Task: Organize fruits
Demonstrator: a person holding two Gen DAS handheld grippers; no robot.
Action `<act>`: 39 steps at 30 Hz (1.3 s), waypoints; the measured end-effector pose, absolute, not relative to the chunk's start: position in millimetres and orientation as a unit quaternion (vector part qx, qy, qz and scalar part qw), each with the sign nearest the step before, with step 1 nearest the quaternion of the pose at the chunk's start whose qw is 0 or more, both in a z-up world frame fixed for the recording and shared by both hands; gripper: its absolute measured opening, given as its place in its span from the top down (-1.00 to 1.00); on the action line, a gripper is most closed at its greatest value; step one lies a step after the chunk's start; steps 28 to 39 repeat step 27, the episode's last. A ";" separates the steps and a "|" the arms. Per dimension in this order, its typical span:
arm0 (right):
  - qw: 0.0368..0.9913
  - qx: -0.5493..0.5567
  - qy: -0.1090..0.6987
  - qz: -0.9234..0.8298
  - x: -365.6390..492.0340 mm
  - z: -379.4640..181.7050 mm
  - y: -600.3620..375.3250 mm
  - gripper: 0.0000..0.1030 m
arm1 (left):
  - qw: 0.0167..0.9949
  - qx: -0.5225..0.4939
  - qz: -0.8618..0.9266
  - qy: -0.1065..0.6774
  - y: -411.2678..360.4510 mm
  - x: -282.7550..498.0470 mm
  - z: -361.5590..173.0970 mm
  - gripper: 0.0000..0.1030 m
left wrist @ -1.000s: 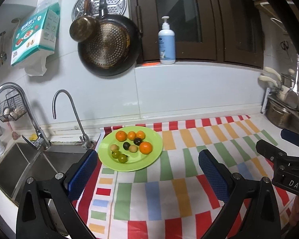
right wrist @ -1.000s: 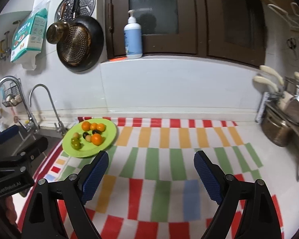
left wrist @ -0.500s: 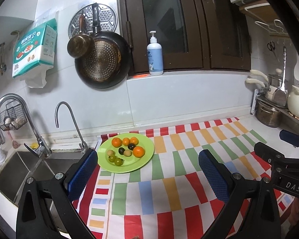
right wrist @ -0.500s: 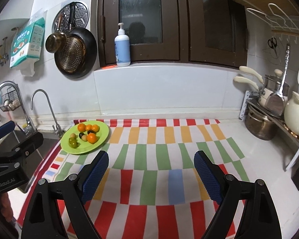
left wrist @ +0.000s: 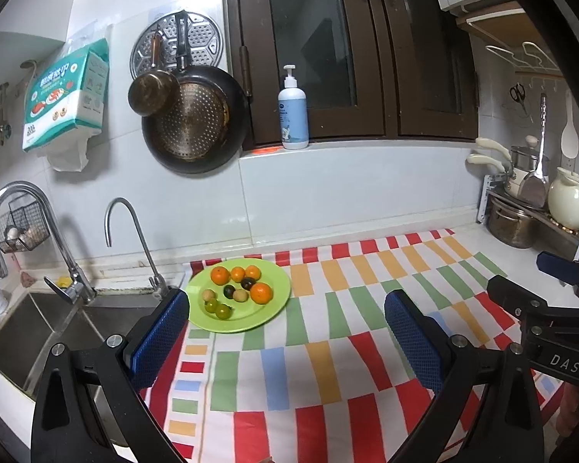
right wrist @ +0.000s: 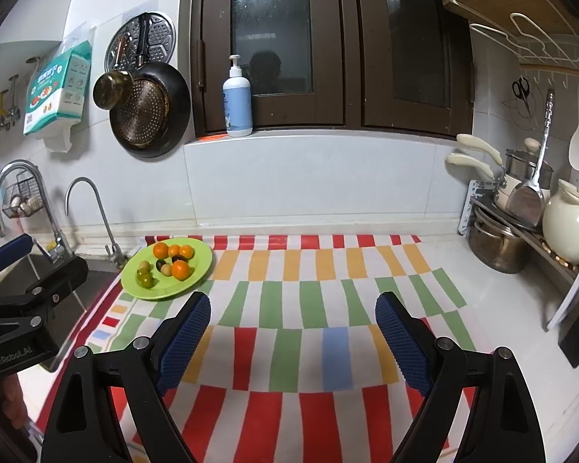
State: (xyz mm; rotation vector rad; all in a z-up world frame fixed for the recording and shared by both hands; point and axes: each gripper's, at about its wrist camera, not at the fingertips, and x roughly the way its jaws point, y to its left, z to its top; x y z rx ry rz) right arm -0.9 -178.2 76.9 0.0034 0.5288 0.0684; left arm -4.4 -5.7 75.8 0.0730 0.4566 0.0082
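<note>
A green plate sits on the striped cloth near the sink and holds several small fruits: orange mandarins, dark ones, green ones and a pale one. The plate also shows in the right wrist view. My left gripper is open and empty, held above the cloth just in front of the plate. My right gripper is open and empty over the middle of the cloth, to the right of the plate.
A steel sink with two taps lies left of the plate. Pots and a white jug stand on a rack at the right. A pan hangs on the wall; a soap bottle stands on the ledge.
Both grippers have drawn back and tilted up from the counter, so the plate looks smaller and more of the wall and window shows. Both stay open.
</note>
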 end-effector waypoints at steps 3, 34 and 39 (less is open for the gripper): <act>0.965 0.000 0.260 0.035 -3.6 77.1 -178.9 -0.71 | 0.973 0.039 0.006 0.226 -7.8 -6.1 75.1 -1.00; 0.961 -0.001 0.272 0.039 -1.5 71.5 -183.5 -0.71 | 0.972 0.042 0.003 0.233 -10.2 -6.5 68.3 -1.00; 0.961 -0.001 0.272 0.039 -1.5 71.5 -183.5 -0.71 | 0.972 0.042 0.003 0.233 -10.2 -6.5 68.3 -1.00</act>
